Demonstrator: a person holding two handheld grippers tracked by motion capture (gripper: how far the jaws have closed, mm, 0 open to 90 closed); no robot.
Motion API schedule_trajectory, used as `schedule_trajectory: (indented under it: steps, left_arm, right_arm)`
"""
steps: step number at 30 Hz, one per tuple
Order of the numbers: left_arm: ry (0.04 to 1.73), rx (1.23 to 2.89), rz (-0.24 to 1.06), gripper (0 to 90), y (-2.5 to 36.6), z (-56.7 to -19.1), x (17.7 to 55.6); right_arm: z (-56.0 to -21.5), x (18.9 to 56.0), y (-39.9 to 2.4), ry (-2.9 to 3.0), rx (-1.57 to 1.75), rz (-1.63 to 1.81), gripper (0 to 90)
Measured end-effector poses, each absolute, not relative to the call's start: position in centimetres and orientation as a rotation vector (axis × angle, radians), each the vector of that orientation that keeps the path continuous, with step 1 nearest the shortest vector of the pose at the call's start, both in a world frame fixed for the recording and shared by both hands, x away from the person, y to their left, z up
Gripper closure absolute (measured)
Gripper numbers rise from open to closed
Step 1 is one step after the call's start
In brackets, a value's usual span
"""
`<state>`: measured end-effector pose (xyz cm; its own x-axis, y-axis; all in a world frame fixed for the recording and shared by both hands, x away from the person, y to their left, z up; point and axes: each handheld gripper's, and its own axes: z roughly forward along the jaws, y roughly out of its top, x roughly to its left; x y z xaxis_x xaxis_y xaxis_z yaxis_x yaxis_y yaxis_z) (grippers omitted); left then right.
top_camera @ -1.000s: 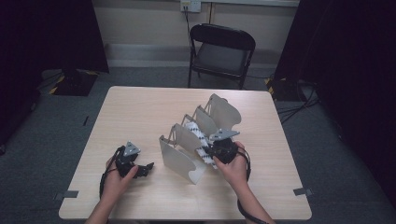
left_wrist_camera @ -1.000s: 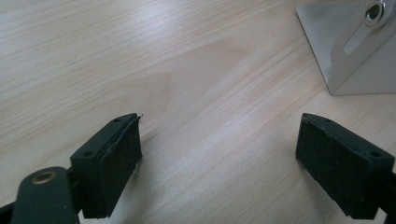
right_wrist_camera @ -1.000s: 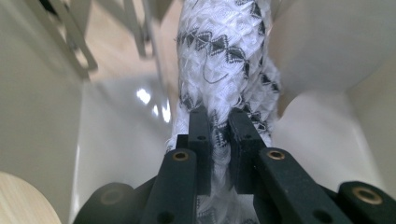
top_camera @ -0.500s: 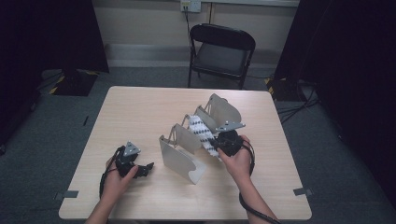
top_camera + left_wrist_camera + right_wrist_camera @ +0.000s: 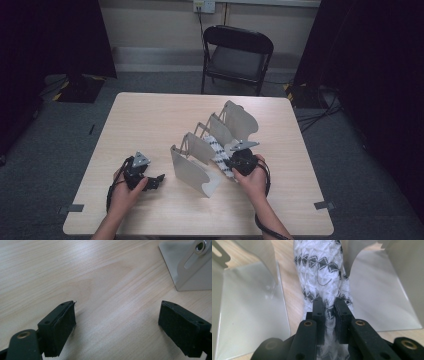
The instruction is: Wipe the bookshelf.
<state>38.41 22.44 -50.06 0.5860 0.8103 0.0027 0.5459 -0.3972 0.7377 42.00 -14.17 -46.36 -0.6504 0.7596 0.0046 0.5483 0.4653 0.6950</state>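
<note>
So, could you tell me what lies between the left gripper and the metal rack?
Only bare wooden table: in the high view the left gripper rests apart from the metal rack, and the left gripper view shows plain wood ahead of its open jaws.

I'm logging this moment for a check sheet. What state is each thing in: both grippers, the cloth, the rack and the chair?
Right gripper: shut on the patterned cloth.
Left gripper: open, holding nothing, low over the table.
Patterned cloth: rolled, lying between two plates of the metal rack.
Metal rack: spread out, standing on the table.
Folding chair: unfolded, unoccupied.
</note>
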Motion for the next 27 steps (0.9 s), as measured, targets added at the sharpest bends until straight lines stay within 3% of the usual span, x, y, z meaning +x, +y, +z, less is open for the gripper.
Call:
schedule_trajectory:
  steps: [11, 27]
  left_arm:
    - [1.072, 2.105, 0.474, 13.9, 22.4, -50.1, 38.4]
    - [1.072, 2.104, 0.474, 13.9, 22.4, -50.1, 38.4]
  right_arm:
    - [-47.2, 41.0, -15.0, 2.438, 1.114, 1.002, 81.3]
    - [-39.0, 41.1, -16.5, 2.331, 1.002, 1.075, 81.6]
